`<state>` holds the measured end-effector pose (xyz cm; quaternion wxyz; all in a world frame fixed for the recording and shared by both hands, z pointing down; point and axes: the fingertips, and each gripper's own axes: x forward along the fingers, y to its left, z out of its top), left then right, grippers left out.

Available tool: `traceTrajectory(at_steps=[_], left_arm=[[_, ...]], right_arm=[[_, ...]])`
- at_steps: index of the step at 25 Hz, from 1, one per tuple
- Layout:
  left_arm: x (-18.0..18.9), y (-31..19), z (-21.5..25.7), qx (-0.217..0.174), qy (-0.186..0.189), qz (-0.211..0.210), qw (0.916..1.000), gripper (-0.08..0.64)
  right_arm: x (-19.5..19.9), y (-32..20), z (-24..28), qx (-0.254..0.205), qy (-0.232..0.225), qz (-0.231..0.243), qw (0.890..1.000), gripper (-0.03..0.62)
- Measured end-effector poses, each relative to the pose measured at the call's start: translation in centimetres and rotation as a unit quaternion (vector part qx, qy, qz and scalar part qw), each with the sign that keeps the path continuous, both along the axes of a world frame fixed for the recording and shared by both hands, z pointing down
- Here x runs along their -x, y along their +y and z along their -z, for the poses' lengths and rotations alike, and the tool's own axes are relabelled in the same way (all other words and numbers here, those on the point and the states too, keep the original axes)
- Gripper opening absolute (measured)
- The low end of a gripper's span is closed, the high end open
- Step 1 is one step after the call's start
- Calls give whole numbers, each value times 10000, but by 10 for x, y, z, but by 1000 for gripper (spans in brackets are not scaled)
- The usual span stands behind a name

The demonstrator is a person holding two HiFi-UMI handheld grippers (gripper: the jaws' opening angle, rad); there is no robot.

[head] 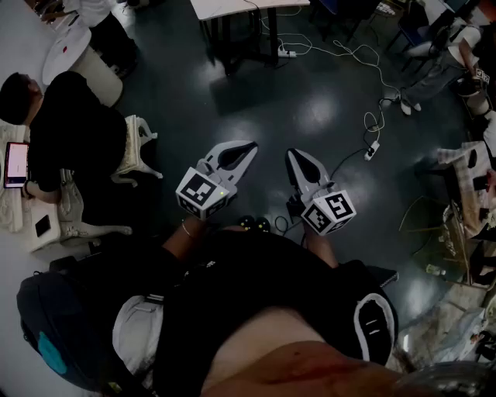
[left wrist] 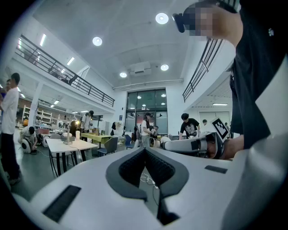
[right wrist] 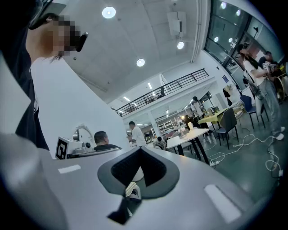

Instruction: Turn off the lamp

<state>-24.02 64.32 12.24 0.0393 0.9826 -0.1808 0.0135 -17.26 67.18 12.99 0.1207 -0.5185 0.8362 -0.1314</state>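
In the head view I hold both grippers level in front of my body, over a dark floor. My left gripper is shut with nothing in it, and so is my right gripper. Along the left gripper I see a small lamp far off on a white table, with a glow beside its top. The right gripper view has the same lamp, lit, on that table, well beyond the shut right gripper. Neither gripper is near the lamp.
White cables and a power strip lie on the floor ahead to the right. A seated person and white chairs are at the left. A table stands ahead. Several people stand in the hall. Chairs flank the lamp table.
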Motion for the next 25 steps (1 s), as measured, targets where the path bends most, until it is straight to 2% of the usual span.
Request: traceTrajectory(at_steps=[10, 17, 25], left_arm=[[-19, 9, -15, -28, -39, -71, 10000, 8], [-36, 11, -6, -53, 23, -163, 9999, 8], [-49, 15, -8, -142, 53, -199, 9997, 8]], right_arm=[[-17, 9, -10, -11, -76, -23, 10000, -2], [-32, 12, -7, -159, -253, -59, 9995, -2], [-48, 15, -11, -233, -250, -107, 9994, -2]])
